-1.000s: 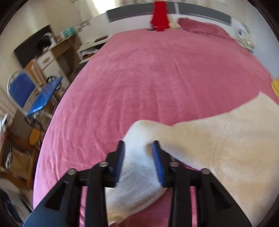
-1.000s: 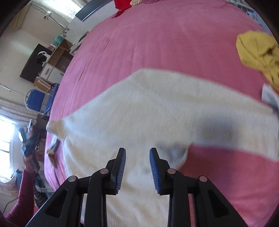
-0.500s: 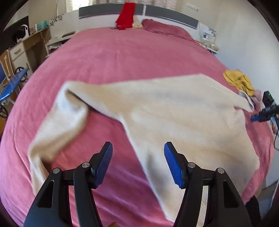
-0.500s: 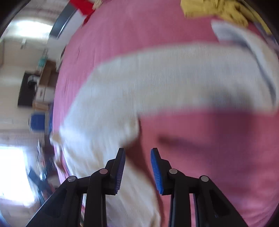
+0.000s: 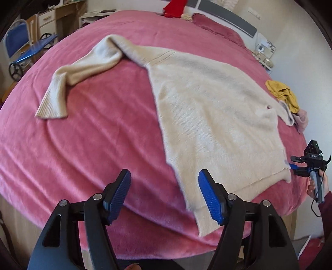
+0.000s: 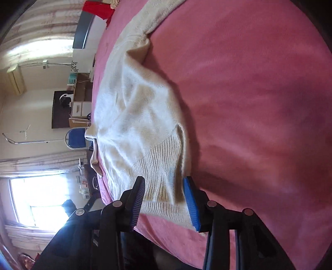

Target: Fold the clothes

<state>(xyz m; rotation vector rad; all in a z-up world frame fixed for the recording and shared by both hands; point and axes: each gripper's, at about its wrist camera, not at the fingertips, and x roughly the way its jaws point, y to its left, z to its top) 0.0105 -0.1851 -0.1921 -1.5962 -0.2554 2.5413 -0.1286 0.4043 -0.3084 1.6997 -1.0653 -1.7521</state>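
Note:
A cream knit sweater (image 5: pixel 211 116) lies spread on the pink bed (image 5: pixel 99 145), one sleeve (image 5: pixel 68 79) bent out to the left. My left gripper (image 5: pixel 164 175) hovers over the sweater's near hem corner. Its jaws are opening, and only the cloth's edge lies below its right finger. At the far right of the same view, a hand holds my right gripper (image 5: pixel 294 166) at the other hem corner. In the right wrist view my right gripper (image 6: pixel 164 179) has the ribbed hem (image 6: pixel 164 166) lying between its opening jaws, and the pads do not press it.
A yellow garment (image 5: pixel 282 93) and a pale pink cloth (image 5: pixel 302 122) lie at the bed's right edge. A red garment (image 5: pixel 174 8) and a pillow (image 5: pixel 217 25) are at the headboard. A blue chair (image 5: pixel 18 41) and a desk stand left of the bed.
The left gripper let go of the sleeve cuff, swung across to the near hem and widened. The right gripper dropped and rolled down to the ribbed hem corner, widening slightly.

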